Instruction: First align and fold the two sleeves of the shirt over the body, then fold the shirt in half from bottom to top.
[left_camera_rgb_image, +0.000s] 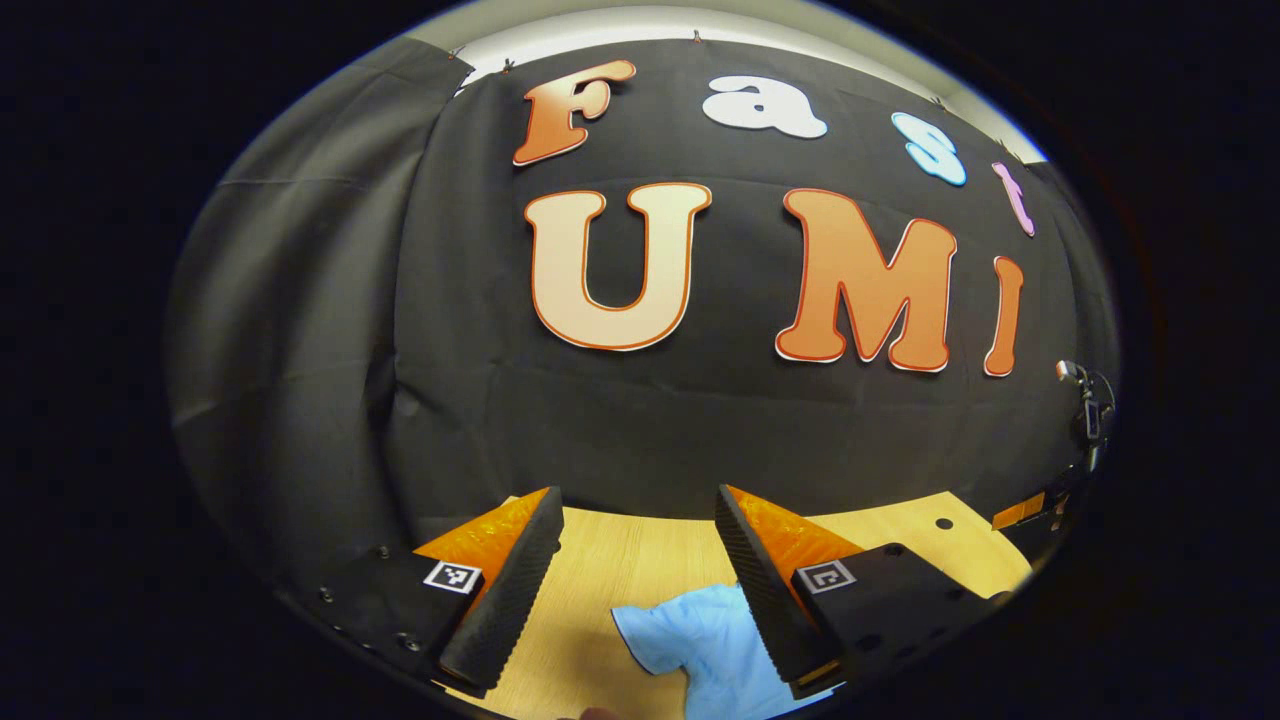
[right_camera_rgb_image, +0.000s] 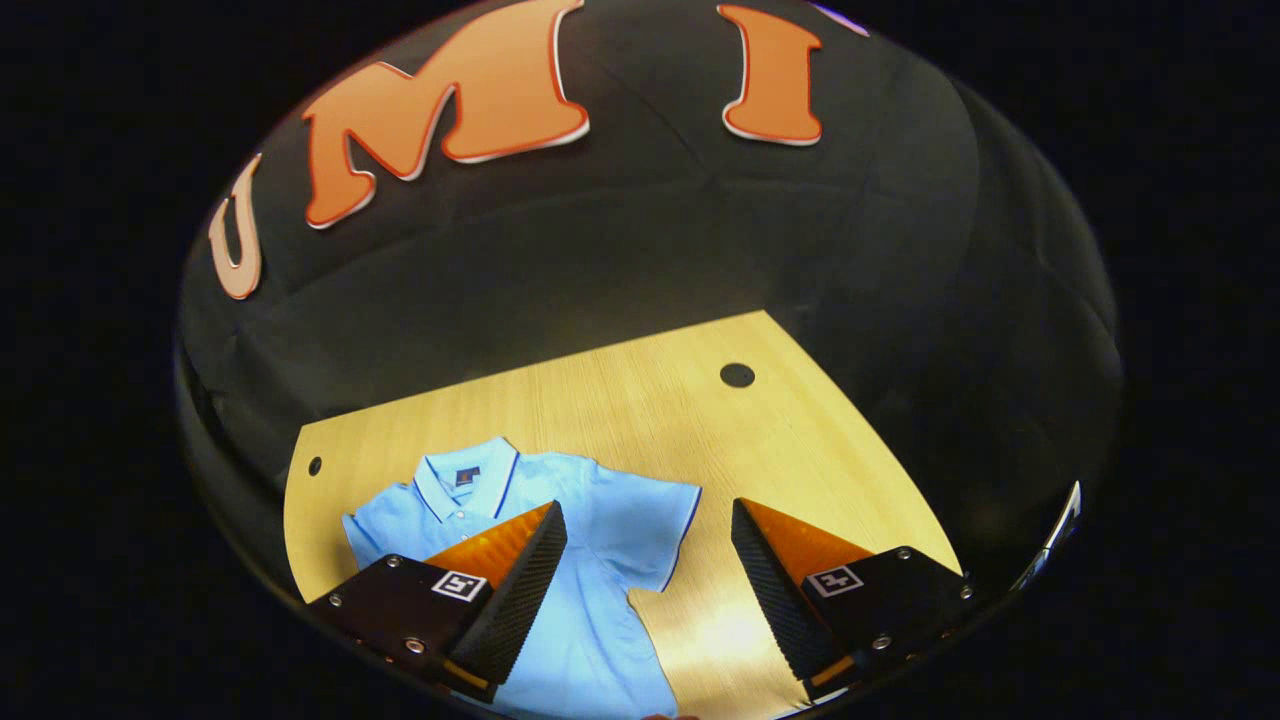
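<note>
Two spread fingers mark the left gripper (left_camera_rgb_image: 635, 545) in the left gripper view, holding nothing above a sleeve (left_camera_rgb_image: 700, 640) on the tabletop (left_camera_rgb_image: 640, 560). In the right gripper view, the right gripper (right_camera_rgb_image: 648, 555), likewise released, hovers over the flat shirt (right_camera_rgb_image: 590, 560); pinching one layer unevenly could skew the fold.

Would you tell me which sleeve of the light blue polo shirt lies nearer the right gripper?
The sleeve spread toward the round table hole, between the right gripper fingers.

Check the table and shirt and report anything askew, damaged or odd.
Nothing stands out. The light blue shirt lies flat on the wooden table, collar toward the wall, sleeves still spread. Both grippers, left and right, are open and hold nothing.
</note>
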